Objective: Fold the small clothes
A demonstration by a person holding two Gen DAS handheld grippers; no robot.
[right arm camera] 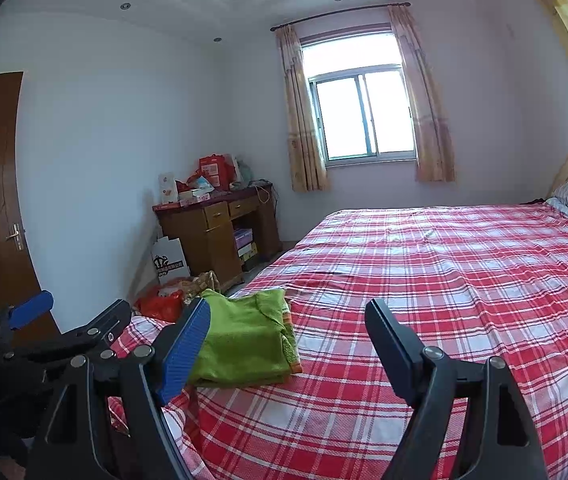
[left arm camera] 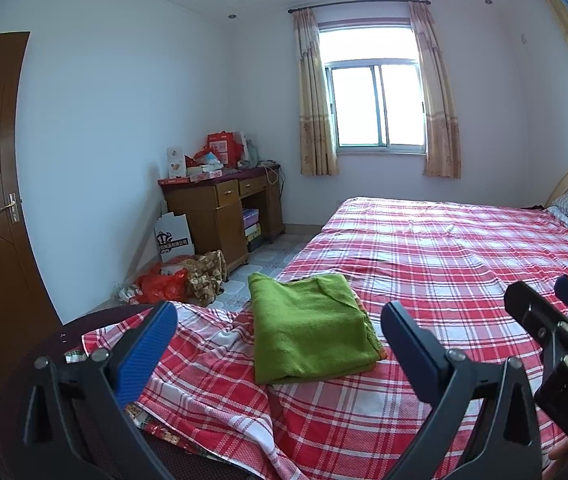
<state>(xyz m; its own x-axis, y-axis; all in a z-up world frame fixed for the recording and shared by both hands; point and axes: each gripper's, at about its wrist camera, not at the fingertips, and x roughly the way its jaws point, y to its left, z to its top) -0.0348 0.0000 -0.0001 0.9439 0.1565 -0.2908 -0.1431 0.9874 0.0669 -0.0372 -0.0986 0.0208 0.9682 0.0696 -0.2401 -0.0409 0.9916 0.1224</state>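
The folded garment (left arm camera: 312, 328) at lower centre of the frame was plain bright green, with an orange-yellow edge showing at its right side. The bed (left arm camera: 444, 248) wore a red-and-white plaid sheet. The left tongs (left arm camera: 279, 344) and the right tongs (right arm camera: 288, 344) were black — ribbed blue on the pads (left arm camera: 147, 352). At middle left the desk (left arm camera: 219, 208) was brown, and the curtains (left arm camera: 316, 100) at upper centre were pale peach with a flowered band.

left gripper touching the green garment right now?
Apart. In the left wrist view the left gripper is open, and plaid sheet shows between each finger and the folded green garment, which lies flat on the bed, undisturbed.
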